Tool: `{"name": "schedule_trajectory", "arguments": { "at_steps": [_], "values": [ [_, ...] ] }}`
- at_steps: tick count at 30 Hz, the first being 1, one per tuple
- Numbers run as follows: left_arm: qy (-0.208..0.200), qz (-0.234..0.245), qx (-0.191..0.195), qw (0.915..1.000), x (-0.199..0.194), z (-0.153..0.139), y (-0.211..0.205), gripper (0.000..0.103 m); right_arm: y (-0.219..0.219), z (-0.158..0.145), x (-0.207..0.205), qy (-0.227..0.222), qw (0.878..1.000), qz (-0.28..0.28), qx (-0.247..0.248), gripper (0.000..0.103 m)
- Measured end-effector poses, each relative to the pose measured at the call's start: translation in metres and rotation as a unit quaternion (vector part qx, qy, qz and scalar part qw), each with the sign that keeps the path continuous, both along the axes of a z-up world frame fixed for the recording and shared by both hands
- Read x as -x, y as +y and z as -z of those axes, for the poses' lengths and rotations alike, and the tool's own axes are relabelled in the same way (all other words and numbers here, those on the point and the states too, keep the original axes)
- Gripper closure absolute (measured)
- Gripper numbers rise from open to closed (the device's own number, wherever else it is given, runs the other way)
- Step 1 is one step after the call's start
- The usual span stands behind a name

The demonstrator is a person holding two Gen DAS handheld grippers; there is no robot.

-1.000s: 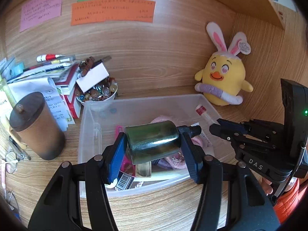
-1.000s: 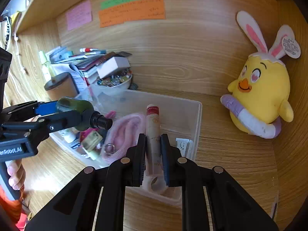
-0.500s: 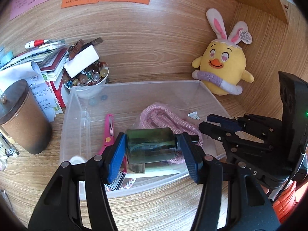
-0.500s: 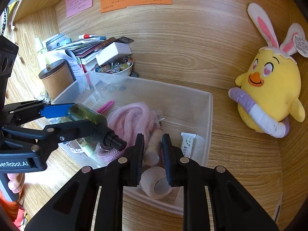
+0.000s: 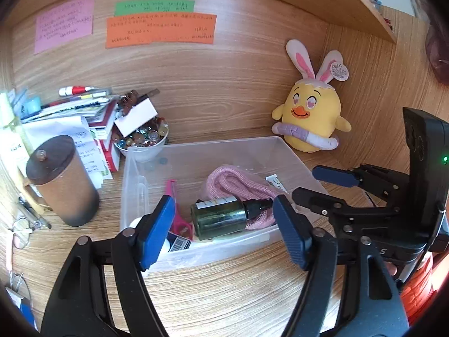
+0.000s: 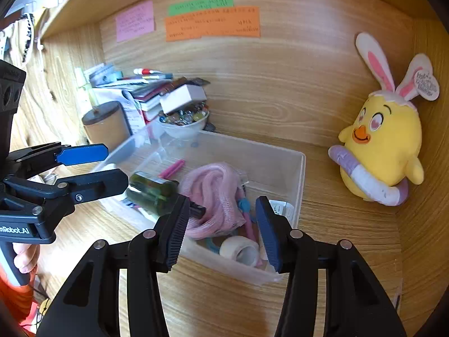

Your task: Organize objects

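Note:
A clear plastic bin (image 5: 196,146) on the wooden desk holds a pink rope (image 5: 235,182), pink scissors (image 5: 171,191) and a tape roll (image 6: 241,250). A dark green bottle (image 5: 221,219) lies on its side over the bin's front, between the pads of my left gripper (image 5: 224,224) but free of them; the jaws are opening. In the right wrist view the bottle (image 6: 151,192) is blurred beside the left gripper (image 6: 112,165). My right gripper (image 6: 221,224) hangs over the bin's near right corner, its jaws opening, with nothing pressed between the pads.
A yellow plush chick (image 5: 311,120) leans in the back right corner. Left of the bin stand a brown lidded canister (image 5: 61,179), a bowl of marbles (image 5: 143,137) and a pile of books (image 5: 92,112). Coloured notes (image 5: 160,31) hang on the back wall under a shelf.
Both grippers have spread their jaws and pulled back a little. The left one let go of the green bottle; the tube has left the right one's pads.

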State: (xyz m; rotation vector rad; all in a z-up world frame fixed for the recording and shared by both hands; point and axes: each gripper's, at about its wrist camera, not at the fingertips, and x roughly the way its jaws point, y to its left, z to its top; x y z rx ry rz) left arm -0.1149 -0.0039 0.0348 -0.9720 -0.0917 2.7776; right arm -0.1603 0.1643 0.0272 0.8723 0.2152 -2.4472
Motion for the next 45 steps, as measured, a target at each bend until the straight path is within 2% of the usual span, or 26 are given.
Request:
{"name": "schedule_trajectory", "arguments": {
  "at_steps": [2,4,8,9,14,26,45],
  "values": [
    [0.007,-0.004,0.003,1.0,-0.007,-0.002,-0.002,0.023,0.002,-0.004,-0.008,0.006,1.0,0.0,0.004,0.043],
    [0.015,-0.008,0.005,0.9998,-0.014,-0.003,-0.003,0.019,0.005,-0.007,-0.017,0.012,1.0,0.0,0.009,0.038],
    [0.029,-0.021,0.007,0.9993,-0.026,-0.003,-0.006,0.015,0.01,-0.01,-0.031,0.021,1.0,0.01,0.015,0.021],
    [0.032,-0.025,0.01,0.9991,-0.028,-0.002,-0.006,0.014,0.011,-0.01,-0.034,0.024,0.999,0.013,0.016,0.019],
    [0.034,-0.039,0.027,0.9983,-0.037,0.005,-0.004,0.008,0.013,-0.004,-0.044,0.02,1.0,0.014,0.02,0.018],
    [0.009,-0.046,0.019,0.9987,-0.042,0.029,-0.003,0.008,0.017,0.012,-0.05,-0.003,0.999,0.023,0.027,0.018],
    [0.002,-0.043,0.015,0.999,-0.041,0.032,-0.003,0.008,0.016,0.014,-0.047,-0.007,0.999,0.02,0.026,0.018]
  ]
}}
